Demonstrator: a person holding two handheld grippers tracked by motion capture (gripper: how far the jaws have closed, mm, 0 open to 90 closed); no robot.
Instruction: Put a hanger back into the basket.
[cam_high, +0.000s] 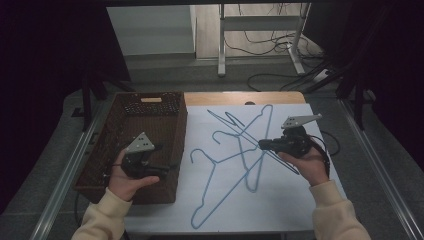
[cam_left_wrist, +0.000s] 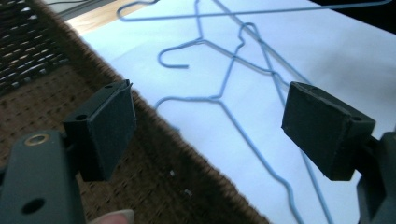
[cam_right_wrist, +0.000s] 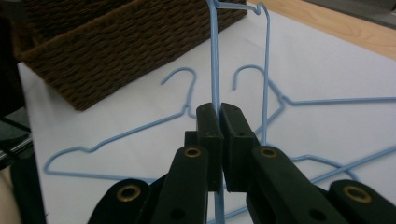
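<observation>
held hanger top cut off by frame, basket partly cropped

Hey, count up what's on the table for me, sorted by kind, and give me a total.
Blue wire hangers: 3, namely one pinched in the right hand-held gripper at, one nearest the basket and one at the far side.
Brown woven basket: 1
White sheet under the hangers: 1
Total: 5

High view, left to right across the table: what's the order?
Left gripper over the wicker basket → blue wire hanger with its hook nearest the basket → right gripper, jaws shut on another hanger's wire.
</observation>
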